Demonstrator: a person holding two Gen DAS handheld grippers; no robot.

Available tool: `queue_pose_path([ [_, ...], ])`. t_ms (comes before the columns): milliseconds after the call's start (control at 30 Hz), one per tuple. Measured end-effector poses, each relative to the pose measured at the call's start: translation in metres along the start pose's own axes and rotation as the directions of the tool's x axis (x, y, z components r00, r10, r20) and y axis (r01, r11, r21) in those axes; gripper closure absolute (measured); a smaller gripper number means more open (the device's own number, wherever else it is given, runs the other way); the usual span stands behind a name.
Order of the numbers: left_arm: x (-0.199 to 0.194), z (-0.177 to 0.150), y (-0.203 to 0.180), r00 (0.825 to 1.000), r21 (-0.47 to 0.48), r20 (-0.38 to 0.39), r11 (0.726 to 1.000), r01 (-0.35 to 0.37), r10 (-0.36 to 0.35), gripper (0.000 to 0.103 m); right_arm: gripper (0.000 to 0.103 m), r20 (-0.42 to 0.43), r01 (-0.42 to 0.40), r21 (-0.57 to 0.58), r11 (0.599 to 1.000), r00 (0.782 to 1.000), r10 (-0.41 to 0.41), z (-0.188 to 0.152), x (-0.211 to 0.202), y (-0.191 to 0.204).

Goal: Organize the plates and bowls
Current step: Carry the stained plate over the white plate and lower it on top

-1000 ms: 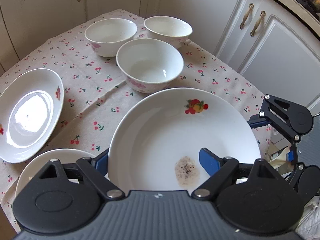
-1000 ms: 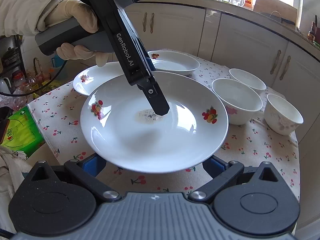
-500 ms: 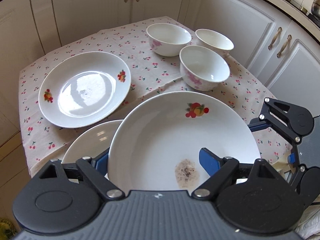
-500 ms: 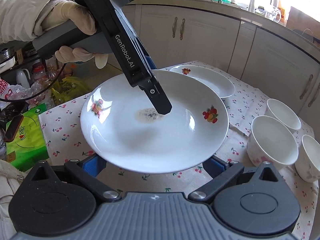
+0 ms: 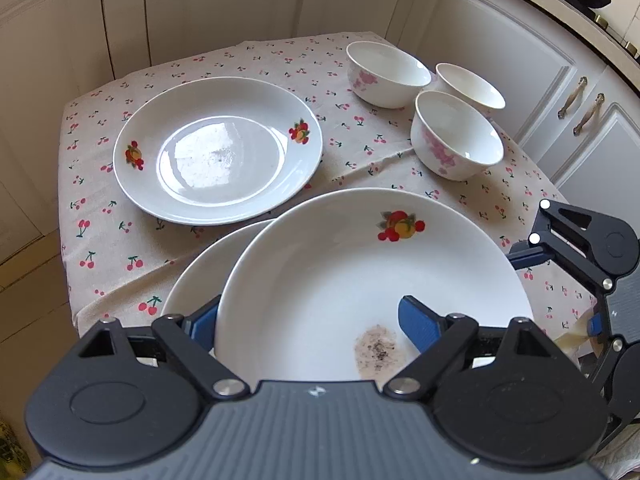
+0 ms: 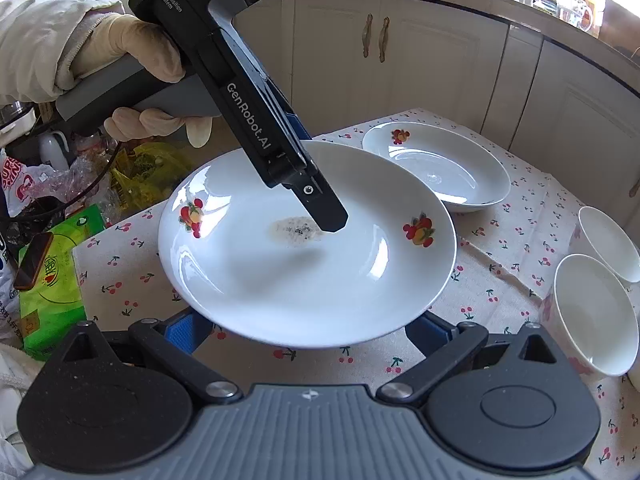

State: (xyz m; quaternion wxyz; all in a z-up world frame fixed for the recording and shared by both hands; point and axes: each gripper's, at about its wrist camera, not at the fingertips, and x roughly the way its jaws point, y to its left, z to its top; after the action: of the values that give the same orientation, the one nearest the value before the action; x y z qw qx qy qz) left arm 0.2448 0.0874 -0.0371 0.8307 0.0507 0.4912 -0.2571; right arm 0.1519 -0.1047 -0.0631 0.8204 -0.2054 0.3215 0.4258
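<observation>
My left gripper [image 5: 308, 320] is shut on the rim of a white fruit-print plate [image 5: 360, 280] with a dirty smudge, held above the table; it also shows in the right wrist view [image 6: 308, 248]. Below it lies a second plate [image 5: 196, 280], mostly hidden. A third plate [image 5: 218, 148] sits on the cloth further back, also in the right wrist view [image 6: 436, 168]. Three white bowls [image 5: 456, 140] stand at the back right. My right gripper [image 6: 304, 328] is open, its fingers under the held plate's near edge.
The table has a cherry-print cloth [image 5: 104, 220] with its edge at the left and front. White cabinets [image 5: 500, 40] surround it. A green packet [image 6: 52, 280], a phone and bags lie beside the table at the left in the right wrist view.
My left gripper has carried the held plate leftward, over the near plate. The back plate now shows whole, and the bowls have shifted right in view. The right gripper followed alongside.
</observation>
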Motion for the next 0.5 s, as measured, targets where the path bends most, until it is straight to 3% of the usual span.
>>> queue_pose_path([
  [500, 0.013, -0.001, 0.012, 0.999, -0.033, -0.028, 0.999, 0.025, -0.026, 0.013, 0.000, -0.059, 0.025, 0.002, 1.000, 0.998, -0.025, 0.013, 0.006, 0.007],
])
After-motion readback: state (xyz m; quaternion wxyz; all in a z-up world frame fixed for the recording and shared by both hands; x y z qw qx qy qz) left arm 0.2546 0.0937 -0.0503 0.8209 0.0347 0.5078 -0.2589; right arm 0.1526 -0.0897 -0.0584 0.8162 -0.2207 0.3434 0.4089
